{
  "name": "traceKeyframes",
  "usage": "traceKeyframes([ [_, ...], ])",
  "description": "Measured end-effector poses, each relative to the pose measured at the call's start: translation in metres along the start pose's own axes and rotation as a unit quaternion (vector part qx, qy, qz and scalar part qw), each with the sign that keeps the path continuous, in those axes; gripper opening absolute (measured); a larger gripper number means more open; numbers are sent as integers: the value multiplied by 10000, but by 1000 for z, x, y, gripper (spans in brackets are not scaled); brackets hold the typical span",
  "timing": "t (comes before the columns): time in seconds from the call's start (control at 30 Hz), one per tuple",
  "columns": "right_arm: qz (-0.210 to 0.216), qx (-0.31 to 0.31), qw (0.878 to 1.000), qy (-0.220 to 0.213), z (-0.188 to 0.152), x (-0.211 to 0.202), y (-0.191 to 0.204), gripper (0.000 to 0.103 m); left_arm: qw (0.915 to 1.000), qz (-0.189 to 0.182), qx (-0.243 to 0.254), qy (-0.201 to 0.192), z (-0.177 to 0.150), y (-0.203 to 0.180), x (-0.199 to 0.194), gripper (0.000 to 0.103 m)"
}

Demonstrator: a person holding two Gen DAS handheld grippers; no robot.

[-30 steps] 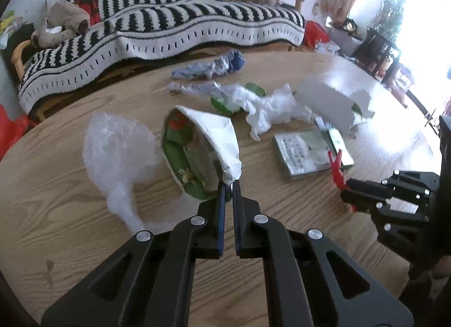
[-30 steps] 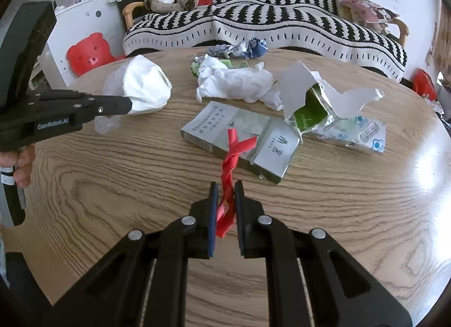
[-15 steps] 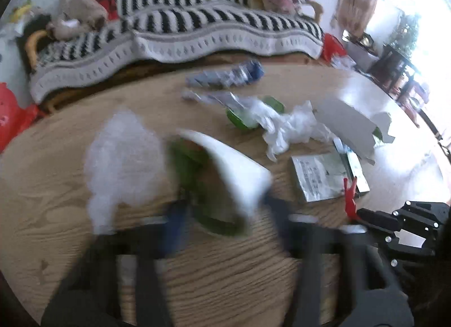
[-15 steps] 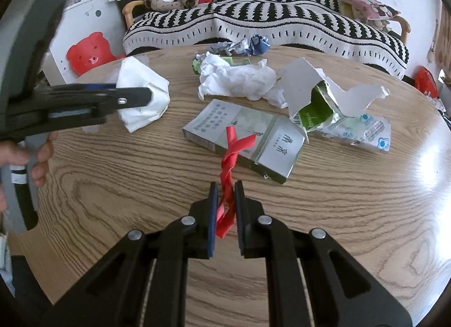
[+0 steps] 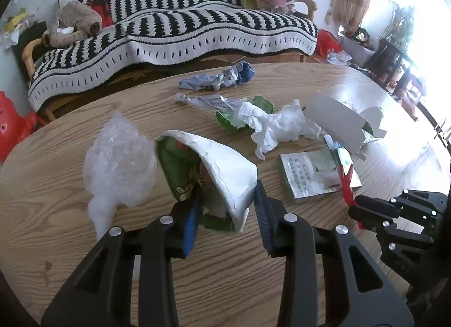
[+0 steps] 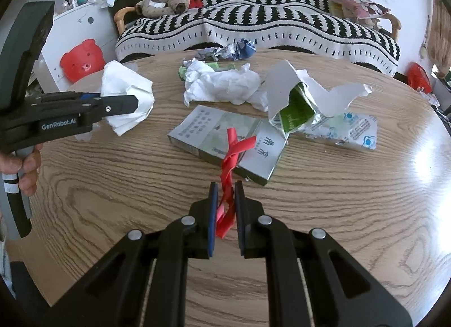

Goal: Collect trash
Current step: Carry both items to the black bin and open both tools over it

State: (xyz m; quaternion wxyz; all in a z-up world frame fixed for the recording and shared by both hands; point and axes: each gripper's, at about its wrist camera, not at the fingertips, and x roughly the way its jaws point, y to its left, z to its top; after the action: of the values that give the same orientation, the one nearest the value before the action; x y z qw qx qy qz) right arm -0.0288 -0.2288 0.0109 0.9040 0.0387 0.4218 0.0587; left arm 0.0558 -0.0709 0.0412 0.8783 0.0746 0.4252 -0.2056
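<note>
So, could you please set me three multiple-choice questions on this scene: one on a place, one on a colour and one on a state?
1. Where on the table does the crumpled blue wrapper lie?
A) at the far edge, toward the striped sofa
B) at the near edge
C) on the floor

2. What colour is the strip in the right claw?
A) yellow
B) red
C) black

3. How does the left claw stand?
A) shut on a bottle
B) shut on nothing
C) open, its fingers either side of the white-and-green carton

Key:
1 A: it lies beyond the other litter, nearest the sofa.
2 B: red shows between the pads.
3 C: a wide gap separates the fingers.
</note>
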Motion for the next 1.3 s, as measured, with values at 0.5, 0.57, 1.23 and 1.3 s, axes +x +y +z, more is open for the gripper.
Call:
traceKeyframes([
  [0.5,-9,10,10000,-41,1,-2,1,12,9999,112,100,7,-5,4,-7,36],
  [0.57,58,191,9995,-228,3,-12,-5,12,9999,114,107,-56,-7,1,-16,36],
  [1.23,-537,2337,9666,-905,-228,-269,-180,12,9275,-2098,3071,380,-140,-340,-127,37],
  [1.3,-336,2647,9612,-696,-259,-257,-193,12,9208,-2134,3174,769,-156,-357,-106,37],
])
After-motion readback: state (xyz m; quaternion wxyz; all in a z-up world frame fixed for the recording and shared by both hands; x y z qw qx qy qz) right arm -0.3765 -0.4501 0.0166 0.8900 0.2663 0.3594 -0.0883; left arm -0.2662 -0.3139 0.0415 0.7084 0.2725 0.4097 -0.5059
